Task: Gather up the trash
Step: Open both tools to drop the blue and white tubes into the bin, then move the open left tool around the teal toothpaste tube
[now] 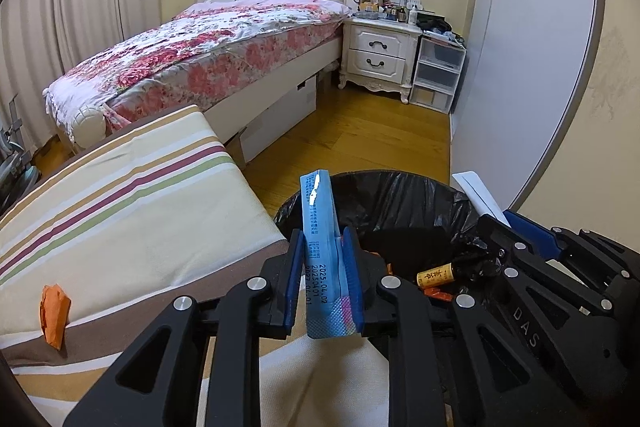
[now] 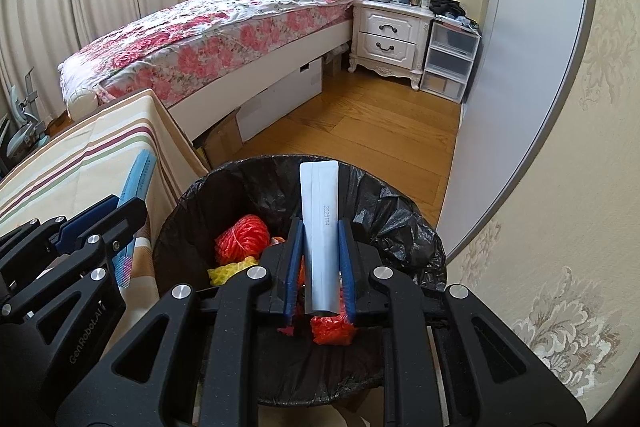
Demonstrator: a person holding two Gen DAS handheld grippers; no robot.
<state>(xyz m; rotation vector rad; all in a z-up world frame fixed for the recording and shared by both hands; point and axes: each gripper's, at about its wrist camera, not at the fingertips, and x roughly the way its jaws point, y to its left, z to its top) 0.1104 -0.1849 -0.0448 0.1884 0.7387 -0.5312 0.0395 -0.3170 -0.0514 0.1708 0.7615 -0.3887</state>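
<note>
Both jaws are clenched: I see left gripper (image 1: 325,247) grasping blue packet (image 1: 320,223) at bin rim (image 1: 292,203), right gripper (image 2: 320,239) grasping white packet (image 2: 320,203) over open bin.

The flat foil packet (image 1: 322,251) is sky blue with darker blue print, between royal-blue pads on matt black fingers (image 1: 294,279). The other flat packet (image 2: 320,231) is plain silvery white — a grey date line down its middle. At six o'clock the round bin's crinkled plastic liner (image 2: 400,223) is glossy black, holding orange-red mesh netting (image 2: 242,235) and yellow netting (image 2: 228,269). At nine o'clock, a cream cloth (image 1: 132,195) striped tan, maroon and green; at eleven, a pink-and-white floral bedspread (image 1: 192,55).
</note>
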